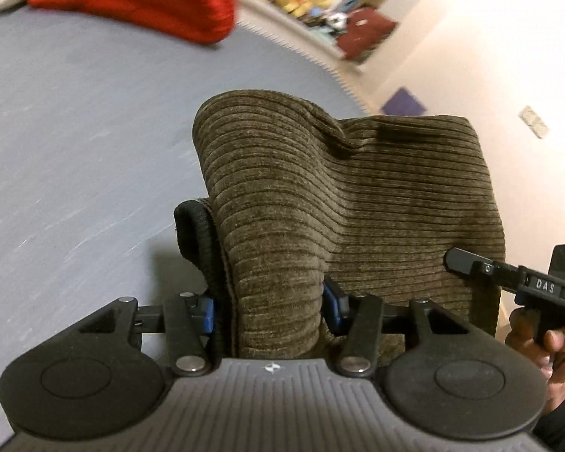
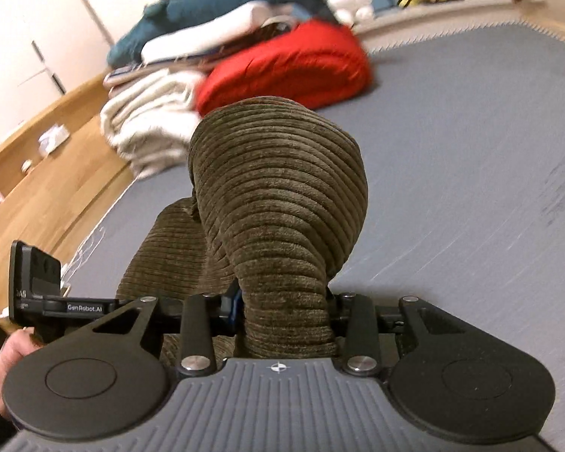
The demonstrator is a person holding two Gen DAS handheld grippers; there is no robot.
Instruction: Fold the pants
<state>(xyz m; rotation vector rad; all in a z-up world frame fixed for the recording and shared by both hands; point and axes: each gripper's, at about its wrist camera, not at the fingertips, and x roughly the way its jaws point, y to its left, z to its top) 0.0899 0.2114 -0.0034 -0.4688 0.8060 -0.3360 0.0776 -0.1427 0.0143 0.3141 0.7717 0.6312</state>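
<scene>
Clamped between the left gripper (image 1: 269, 307): a thick bunch of the brown corduroy pants (image 1: 358, 196), black waistband just left of the pads. Likewise pinched in the right gripper (image 2: 284, 309), cloth bulging up ahead, seemingly off the grey mattress (image 2: 471, 188). Farther ahead, a red cushion (image 2: 286, 67) beside folded cream blankets (image 2: 150, 120); a blue plush shark (image 2: 222, 3) beyond.
</scene>
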